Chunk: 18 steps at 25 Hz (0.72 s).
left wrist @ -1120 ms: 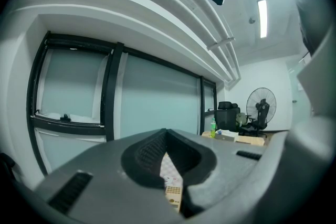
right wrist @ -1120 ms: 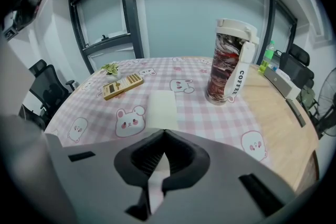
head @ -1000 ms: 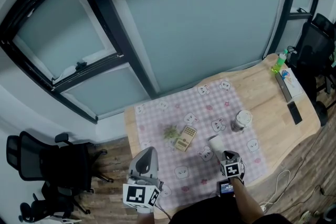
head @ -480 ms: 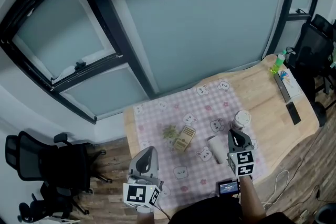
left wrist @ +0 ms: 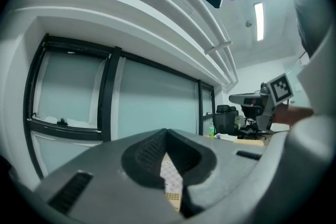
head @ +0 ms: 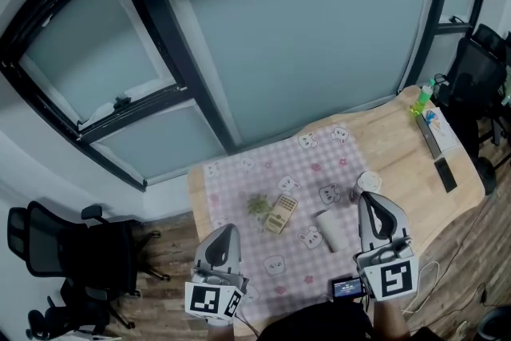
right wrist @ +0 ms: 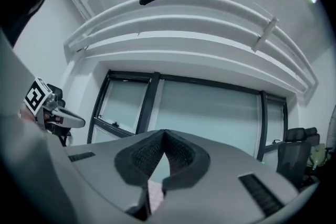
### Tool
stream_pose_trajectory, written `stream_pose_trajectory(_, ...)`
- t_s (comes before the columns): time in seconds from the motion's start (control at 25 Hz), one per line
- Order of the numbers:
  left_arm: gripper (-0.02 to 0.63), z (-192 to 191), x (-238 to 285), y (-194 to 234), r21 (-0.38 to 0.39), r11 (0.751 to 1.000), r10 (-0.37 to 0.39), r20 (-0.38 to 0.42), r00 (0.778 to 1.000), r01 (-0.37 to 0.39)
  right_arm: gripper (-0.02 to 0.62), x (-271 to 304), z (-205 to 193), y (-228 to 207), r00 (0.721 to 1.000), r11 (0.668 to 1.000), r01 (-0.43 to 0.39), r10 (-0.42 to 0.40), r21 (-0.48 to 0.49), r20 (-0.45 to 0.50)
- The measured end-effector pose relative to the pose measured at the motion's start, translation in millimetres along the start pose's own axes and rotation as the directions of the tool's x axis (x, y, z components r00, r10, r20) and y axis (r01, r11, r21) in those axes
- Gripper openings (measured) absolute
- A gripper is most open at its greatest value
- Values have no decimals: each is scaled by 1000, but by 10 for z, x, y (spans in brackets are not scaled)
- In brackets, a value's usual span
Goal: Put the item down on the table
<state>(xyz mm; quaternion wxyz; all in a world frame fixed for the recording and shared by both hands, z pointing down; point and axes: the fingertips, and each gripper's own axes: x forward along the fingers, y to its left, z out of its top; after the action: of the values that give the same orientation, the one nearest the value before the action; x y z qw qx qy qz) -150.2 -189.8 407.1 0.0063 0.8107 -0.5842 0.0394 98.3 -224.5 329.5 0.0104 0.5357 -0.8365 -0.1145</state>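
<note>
**A:** Item one, the task's thing?

**B:** White cylinder (head: 331, 228), on the pink checked cloth (head: 263, 172), in the cloth's right half, nearer the table's (head: 399, 141) near edge than its far edge. Nothing touches it. I cannot tell whether it stands or lies on its side.

**A:** Right gripper (head: 369, 200)?

**B:** Jaws pressed together, nothing between them. It is held above the table, just right of the cylinder and clear of it. A second ago it was low, right at the cylinder; half a second ago it was already lifting off. Now it is higher and further right, its tip over the lidded jar (head: 369, 181).

**A:** Left gripper (head: 226, 230)?

**B:** Jaw tips meet and hold nothing; only cloth shows through the slit below them. It is over the table's near left corner, the same place as a second ago.

**A:** Other stock on the cloth?

**B:** Small green plant (head: 258, 204) and tan slatted box (head: 281, 213), touching each other near the cloth's middle, left of the cylinder. The jar is by the cloth's right edge. All unchanged.

**A:** Off the cloth?

**B:** On bare wood at the right end: green bottle (head: 421, 98) at the far right corner, dark phone (head: 445, 173) near the right edge. Black office chair (head: 76, 247) is on the floor, left of the table.
</note>
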Motion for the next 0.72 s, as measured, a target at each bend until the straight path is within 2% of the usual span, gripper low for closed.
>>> stream_pose_trajectory(0.16, 0, -13, 8, 11, 23, 1000, 7, -18, 1000, -7, 17, -14, -143, 5, 1000, 1000, -3, 3, 7, -25)
stream_pose_trajectory(0.32, -1, -42, 25, 23, 88, 996, 22, -48, 999, -18, 17, 14, -502, 24, 993, 1000, -3, 6, 22, -119)
stream_pose_trajectory(0.4, 0, -59, 31, 54, 95, 995, 43, -58, 997, -37, 17, 49, -590, 59, 990, 999, -5, 12, 47, -142)
stream_pose_trajectory(0.72, 0, -79, 30, 50, 96, 995, 47, -68, 997, -41, 17, 58, -578, 107, 993, 997, -27, 35, 69, -113)
